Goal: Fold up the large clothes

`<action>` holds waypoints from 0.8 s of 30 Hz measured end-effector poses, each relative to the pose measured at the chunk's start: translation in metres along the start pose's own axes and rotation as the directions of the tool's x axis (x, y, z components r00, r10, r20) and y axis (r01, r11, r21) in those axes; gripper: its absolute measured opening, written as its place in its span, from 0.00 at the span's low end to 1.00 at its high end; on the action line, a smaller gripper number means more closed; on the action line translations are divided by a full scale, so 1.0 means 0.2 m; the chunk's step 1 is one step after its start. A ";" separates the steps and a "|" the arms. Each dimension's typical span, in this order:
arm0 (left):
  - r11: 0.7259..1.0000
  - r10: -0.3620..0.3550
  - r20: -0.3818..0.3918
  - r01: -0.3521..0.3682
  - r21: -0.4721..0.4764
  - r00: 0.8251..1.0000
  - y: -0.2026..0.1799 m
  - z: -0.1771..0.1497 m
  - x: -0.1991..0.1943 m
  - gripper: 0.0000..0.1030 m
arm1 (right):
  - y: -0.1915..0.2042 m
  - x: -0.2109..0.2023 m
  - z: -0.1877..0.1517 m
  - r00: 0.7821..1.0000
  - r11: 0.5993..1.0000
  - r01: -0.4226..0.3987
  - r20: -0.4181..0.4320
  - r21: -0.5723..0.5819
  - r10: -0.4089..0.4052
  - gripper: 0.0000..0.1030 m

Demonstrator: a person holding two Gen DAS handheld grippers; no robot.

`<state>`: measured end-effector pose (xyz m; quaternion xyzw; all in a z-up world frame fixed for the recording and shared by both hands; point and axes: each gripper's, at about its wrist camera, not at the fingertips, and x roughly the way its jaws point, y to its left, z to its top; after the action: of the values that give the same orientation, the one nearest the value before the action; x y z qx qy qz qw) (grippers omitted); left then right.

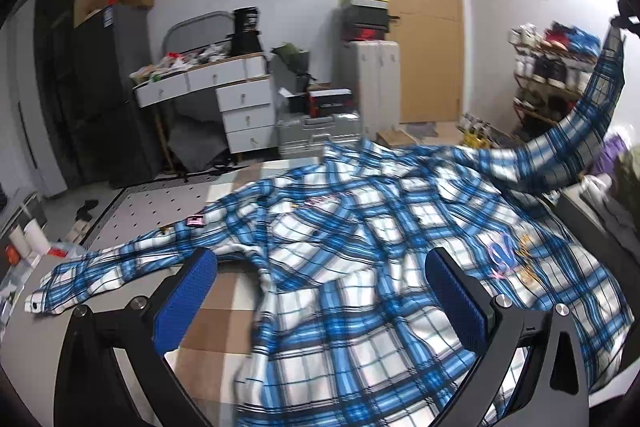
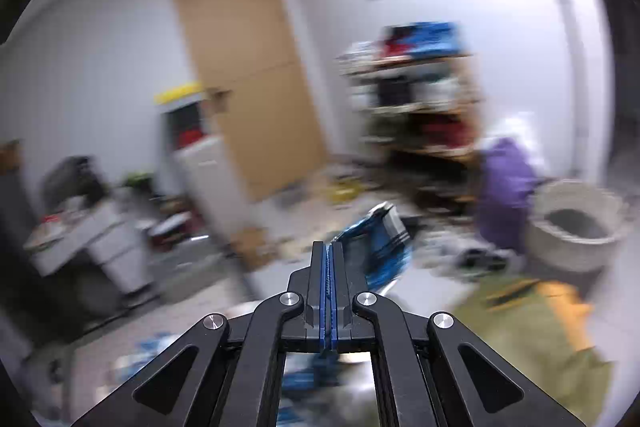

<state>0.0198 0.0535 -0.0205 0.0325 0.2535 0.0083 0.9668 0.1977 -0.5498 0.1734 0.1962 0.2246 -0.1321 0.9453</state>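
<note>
A blue and white plaid shirt (image 1: pixel 360 227) lies spread on the table (image 1: pixel 216 311). Its left sleeve (image 1: pixel 100 267) lies flat toward the table's left edge. Its right sleeve (image 1: pixel 592 115) is lifted high at the right, held by my right gripper (image 1: pixel 624 17). My left gripper (image 1: pixel 320 267) is open and empty, hovering just above the shirt's lower body. In the blurred right wrist view my right gripper (image 2: pixel 329 247) is shut on the plaid sleeve cuff (image 2: pixel 380 243), well above the floor.
A white drawer unit (image 1: pixel 244 107), suitcases (image 1: pixel 320 131), a wooden door (image 1: pixel 416 23) and a cluttered shelf (image 1: pixel 552 67) stand beyond the table. A woven basket (image 2: pixel 576 231), a purple garment (image 2: pixel 504 187) and a yellow-green cloth (image 2: pixel 532 331) lie at the right.
</note>
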 end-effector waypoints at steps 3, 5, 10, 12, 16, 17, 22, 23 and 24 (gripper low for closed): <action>0.997 0.032 0.005 -0.031 -0.066 0.999 0.11 0.02 0.00 0.99 | 0.42 -0.01 -0.07 0.982 0.980 -0.186 -0.044 -0.063 0.184 0.01; 0.993 0.048 0.013 -0.047 -0.111 0.999 0.18 0.03 -0.01 0.99 | 0.69 0.00 -0.16 0.953 0.949 -0.298 -0.088 -0.098 0.290 0.01; 0.968 0.142 0.036 -0.131 -0.216 0.989 0.37 0.03 -0.04 0.99 | 1.38 0.10 -0.60 0.803 0.813 -0.570 -0.288 -0.119 0.522 0.01; 0.955 0.179 0.035 -0.165 -0.245 0.983 0.42 0.02 -0.05 0.99 | 1.58 0.17 -0.85 0.744 0.766 -0.632 -0.372 -0.121 0.555 0.01; 0.928 0.228 0.023 -0.210 -0.309 0.973 0.52 0.00 -0.06 0.99 | 1.87 0.38 -1.40 0.636 0.709 -0.696 -0.556 -0.115 0.534 0.01; 0.924 0.233 0.021 -0.215 -0.316 0.972 0.53 0.00 -0.05 0.99 | 1.94 0.44 -1.57 0.612 0.699 -0.705 -0.599 -0.117 0.517 0.01; 0.924 0.256 0.015 -0.240 -0.299 0.967 0.53 -0.02 -0.03 0.99 | 2.08 0.70 -2.20 0.555 0.709 -0.688 -0.742 -0.155 0.376 0.01; 0.926 0.253 0.013 -0.238 -0.293 0.967 0.52 -0.02 -0.02 0.99 | 2.08 0.75 -2.27 0.544 0.711 -0.685 -0.761 -0.159 0.353 0.01; 0.927 0.251 0.014 -0.236 -0.290 0.968 0.53 -0.02 -0.02 0.99 | 2.07 0.77 -2.31 0.548 0.711 -0.682 -0.765 -0.173 0.339 0.01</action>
<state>0.0150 0.1599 -0.0153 -0.0765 0.2190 0.1638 0.9588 0.2990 -0.0085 -0.1508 0.0628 0.5107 0.2967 0.8045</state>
